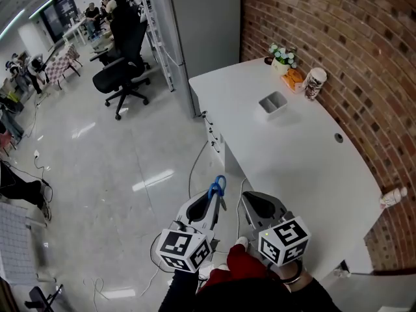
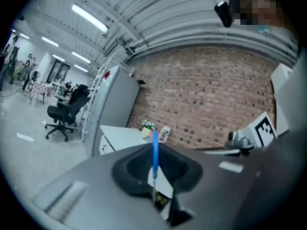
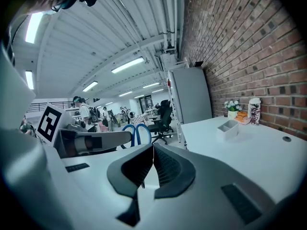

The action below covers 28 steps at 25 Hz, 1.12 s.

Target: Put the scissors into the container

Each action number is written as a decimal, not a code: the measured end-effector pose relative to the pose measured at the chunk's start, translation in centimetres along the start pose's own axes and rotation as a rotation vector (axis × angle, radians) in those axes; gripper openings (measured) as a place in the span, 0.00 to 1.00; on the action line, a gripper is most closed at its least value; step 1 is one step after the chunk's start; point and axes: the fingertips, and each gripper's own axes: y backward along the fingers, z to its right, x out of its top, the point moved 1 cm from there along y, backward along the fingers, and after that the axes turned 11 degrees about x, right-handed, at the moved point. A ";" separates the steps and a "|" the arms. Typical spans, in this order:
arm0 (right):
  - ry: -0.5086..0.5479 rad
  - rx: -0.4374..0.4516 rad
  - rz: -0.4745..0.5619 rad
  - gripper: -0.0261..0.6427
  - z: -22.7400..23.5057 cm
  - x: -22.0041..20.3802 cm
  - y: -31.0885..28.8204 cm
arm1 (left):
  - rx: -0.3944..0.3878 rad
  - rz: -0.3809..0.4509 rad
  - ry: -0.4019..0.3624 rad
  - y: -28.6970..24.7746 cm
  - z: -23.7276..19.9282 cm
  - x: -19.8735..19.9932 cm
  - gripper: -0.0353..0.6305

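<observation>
A glossy pale grey floor (image 1: 110, 174) fills the left half of the head view, with cables trailing across it at the lower left and people seated at desks in the far upper left. A red brick wall (image 1: 325, 25) runs down the right side, and a long white table with a curved edge (image 1: 292, 161) stands against it. A tall grey cabinet (image 1: 201, 18) rises at the top centre beside the table's far end, and a black wheeled office chair (image 1: 123, 77) stands on the floor to its left. At the bottom centre, over the floor just off the table's near edge, the left gripper (image 1: 211, 203) clamps a pair of blue-handled scissors (image 1: 218, 186), whose handle loops stick out past its jaws. Just to its right, the right gripper (image 1: 252, 199) has its jaws pressed together with nothing between them. A small grey rectangular container (image 1: 273, 103) sits on the table's far part, well apart from the scissors. Beyond it by the wall stand a small pot of white flowers (image 1: 283, 56) and a patterned cup (image 1: 314, 83).
</observation>
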 end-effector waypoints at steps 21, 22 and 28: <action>-0.040 -0.233 0.103 0.05 15.1 4.9 4.0 | -0.142 0.005 -0.092 -16.1 5.6 4.5 0.09; -0.041 -0.243 0.106 0.05 15.5 5.0 4.1 | -0.150 0.004 -0.095 -16.8 5.8 4.7 0.09; -0.067 -0.323 0.121 0.05 19.2 5.5 4.1 | -0.216 -0.024 -0.108 -21.8 6.3 4.8 0.09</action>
